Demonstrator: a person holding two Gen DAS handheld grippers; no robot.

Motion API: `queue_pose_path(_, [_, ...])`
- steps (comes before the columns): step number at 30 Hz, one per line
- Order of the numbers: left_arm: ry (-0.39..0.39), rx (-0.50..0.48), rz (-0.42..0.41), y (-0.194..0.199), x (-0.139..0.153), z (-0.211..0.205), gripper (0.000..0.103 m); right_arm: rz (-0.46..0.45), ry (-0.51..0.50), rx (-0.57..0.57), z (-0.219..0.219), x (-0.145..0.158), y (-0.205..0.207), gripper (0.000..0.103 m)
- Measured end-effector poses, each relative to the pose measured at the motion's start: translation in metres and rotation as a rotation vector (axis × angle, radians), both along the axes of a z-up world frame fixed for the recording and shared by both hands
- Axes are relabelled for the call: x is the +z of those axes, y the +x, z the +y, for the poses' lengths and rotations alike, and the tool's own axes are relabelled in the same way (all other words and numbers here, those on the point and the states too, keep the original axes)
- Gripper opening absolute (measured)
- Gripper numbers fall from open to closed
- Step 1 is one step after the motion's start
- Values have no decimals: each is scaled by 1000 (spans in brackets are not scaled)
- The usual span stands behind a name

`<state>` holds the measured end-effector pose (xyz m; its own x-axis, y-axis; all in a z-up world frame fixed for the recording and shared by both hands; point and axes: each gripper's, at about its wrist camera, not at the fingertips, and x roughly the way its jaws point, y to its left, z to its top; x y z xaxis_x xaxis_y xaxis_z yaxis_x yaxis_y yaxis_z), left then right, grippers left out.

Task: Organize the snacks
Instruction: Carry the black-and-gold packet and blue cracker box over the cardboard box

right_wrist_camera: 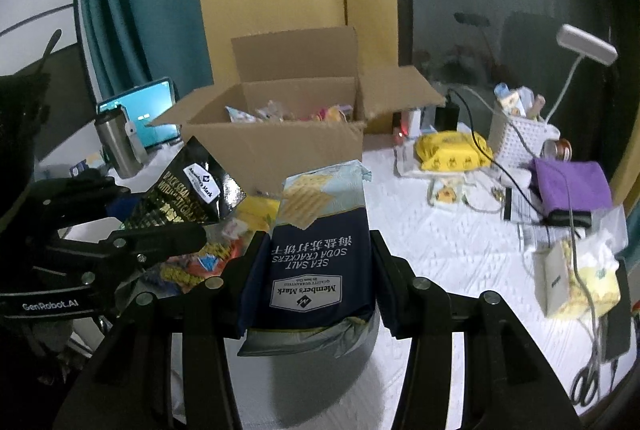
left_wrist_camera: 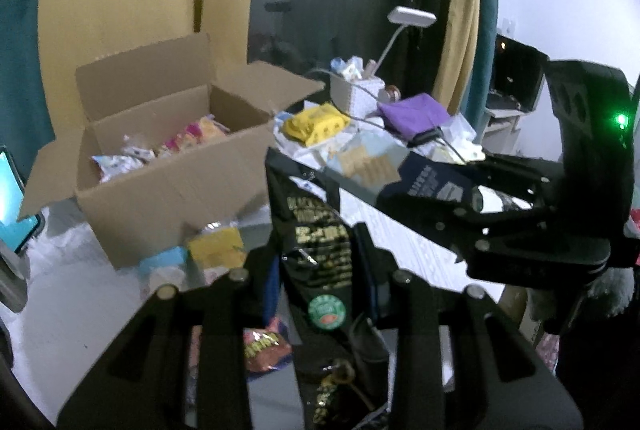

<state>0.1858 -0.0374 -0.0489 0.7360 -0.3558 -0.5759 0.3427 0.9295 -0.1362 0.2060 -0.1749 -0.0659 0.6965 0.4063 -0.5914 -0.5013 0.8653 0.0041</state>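
Left gripper (left_wrist_camera: 316,270) clamped on a black snack bag (left_wrist_camera: 316,242) with gold print, held up off the white table (right_wrist_camera: 440,242). Right gripper (right_wrist_camera: 316,270) clamped on a dark blue cracker pack (right_wrist_camera: 316,242), fingers (right_wrist_camera: 386,270) pressing both sides, also lifted. Open cardboard box (right_wrist_camera: 280,145) stands behind both, a few snack packets (left_wrist_camera: 120,161) inside. More loose snacks (left_wrist_camera: 216,250) on table just in front of box. Yellow pack (right_wrist_camera: 452,149) and purple cloth (right_wrist_camera: 568,181) off to the right

Left gripper (left_wrist_camera: 320,270): black linkage arms, silver screw heads. Right gripper (right_wrist_camera: 320,262): same; green light beside its housing.
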Motion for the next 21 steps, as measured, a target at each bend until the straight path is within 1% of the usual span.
queue_pose_path(12, [-19, 24, -65, 19, 30, 24, 34, -49, 9, 41, 20, 30, 18, 51])
queue_pose_path(21, [-21, 62, -94, 41, 40, 44, 34, -72, 9, 65, 35, 44, 44, 51])
